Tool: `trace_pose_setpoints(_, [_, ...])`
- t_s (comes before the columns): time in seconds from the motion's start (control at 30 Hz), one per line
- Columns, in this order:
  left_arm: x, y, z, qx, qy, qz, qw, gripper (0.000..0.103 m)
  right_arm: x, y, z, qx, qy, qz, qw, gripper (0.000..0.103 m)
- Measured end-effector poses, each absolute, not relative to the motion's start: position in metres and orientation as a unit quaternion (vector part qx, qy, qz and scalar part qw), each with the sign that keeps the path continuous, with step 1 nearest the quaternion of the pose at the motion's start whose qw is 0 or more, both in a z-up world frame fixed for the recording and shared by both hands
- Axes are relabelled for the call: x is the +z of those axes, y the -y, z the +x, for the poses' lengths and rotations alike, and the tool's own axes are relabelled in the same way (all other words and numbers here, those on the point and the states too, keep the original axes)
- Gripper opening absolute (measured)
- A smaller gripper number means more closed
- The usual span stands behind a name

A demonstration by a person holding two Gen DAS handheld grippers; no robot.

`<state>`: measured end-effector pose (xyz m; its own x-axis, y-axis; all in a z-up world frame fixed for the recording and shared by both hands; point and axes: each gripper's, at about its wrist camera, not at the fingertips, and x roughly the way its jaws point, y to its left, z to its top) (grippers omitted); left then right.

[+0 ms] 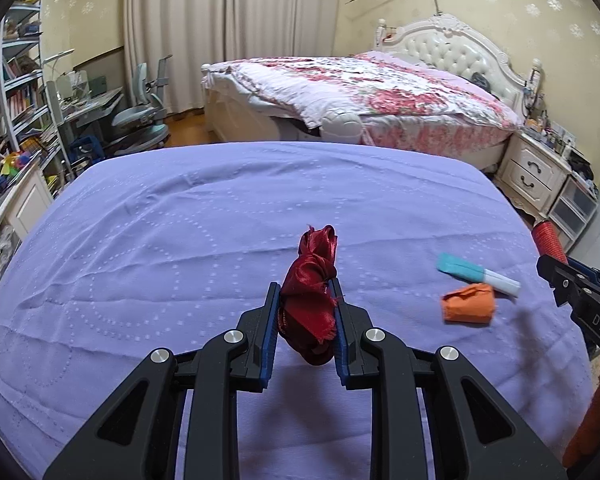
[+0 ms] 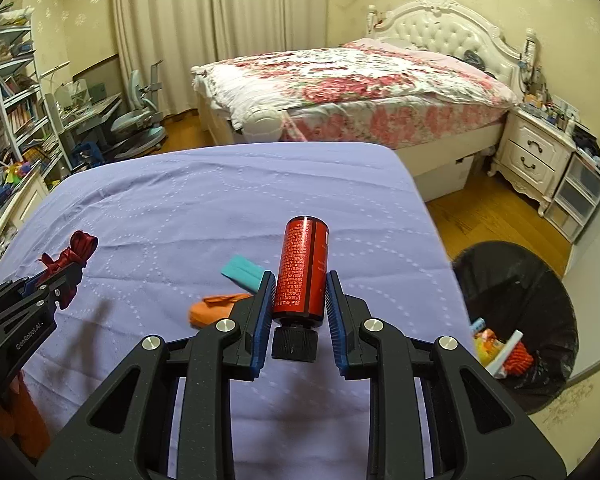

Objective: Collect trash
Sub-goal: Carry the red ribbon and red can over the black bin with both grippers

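Left tool (image 1: pixel 306 294) clenched on red ribbon bundle (image 1: pixel 311 284), right tool (image 2: pixel 300 286) on capped red bottle (image 2: pixel 303 270); could slip loose short of black-lined bin (image 2: pixel 540 276).

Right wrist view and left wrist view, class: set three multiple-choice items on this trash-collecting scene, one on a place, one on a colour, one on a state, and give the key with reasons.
1. Where is the black-lined trash bin?
A. On the floral bed
B. On the floor, right of the purple bed
C. Under the desk

2. What colour is the crumpled wad on the purple sheet?
A. Orange
B. Green
C. White

3. What is the right gripper doing?
A. Open, holding nothing
B. Shut on the red bottle
C. Shut on the ribbon

Key: 1 B, it stands on the wooden floor beside the bed edge. 2 A, it lies orange near the teal wrapper. 3 B, both fingers press the bottle's sides; the left gripper holds the red ribbon.
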<state>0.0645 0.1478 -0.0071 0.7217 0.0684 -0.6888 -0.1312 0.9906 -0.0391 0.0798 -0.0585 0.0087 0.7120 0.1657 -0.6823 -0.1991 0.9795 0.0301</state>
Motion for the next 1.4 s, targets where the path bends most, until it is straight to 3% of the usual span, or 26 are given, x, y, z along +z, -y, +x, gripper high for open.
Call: trace_pose_setpoints(1.4, [-0.006, 0.097, 0.102, -0.140, -0.354, 0.056, 0.923, 0.024, -0.008, 0.266, 0.067, -0.092, -0.353, 0.060, 0.929, 0.025])
